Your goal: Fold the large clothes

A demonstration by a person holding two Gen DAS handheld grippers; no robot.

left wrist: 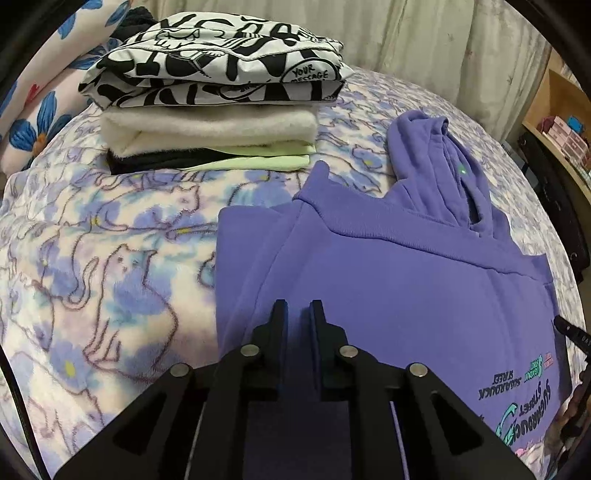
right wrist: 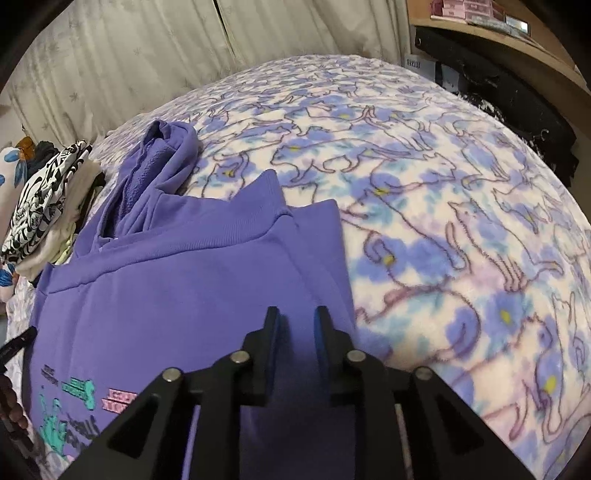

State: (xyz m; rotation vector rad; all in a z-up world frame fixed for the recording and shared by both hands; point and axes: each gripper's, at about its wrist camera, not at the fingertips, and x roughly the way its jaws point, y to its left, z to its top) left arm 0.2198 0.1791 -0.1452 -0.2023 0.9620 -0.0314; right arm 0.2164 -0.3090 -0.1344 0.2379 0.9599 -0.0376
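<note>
A purple hoodie (left wrist: 406,288) (right wrist: 166,288) lies flat on the bed with both sides folded in, its hood (left wrist: 436,166) (right wrist: 162,166) pointing away and its printed lettering near me. My left gripper (left wrist: 297,308) hovers low over the hoodie's left folded edge. Its jaws stand a narrow gap apart and flat purple cloth shows through the gap. My right gripper (right wrist: 297,314) is over the hoodie's right folded edge, with its jaws a little wider and nothing pinched between them.
A stack of folded clothes (left wrist: 214,110) (right wrist: 48,206) sits beyond the hoodie on the left. A cat-print blanket (left wrist: 110,258) (right wrist: 443,221) covers the bed. A curtain (left wrist: 406,37) hangs behind, a wooden shelf (right wrist: 498,33) stands at the right, and a floral pillow (left wrist: 37,122) lies far left.
</note>
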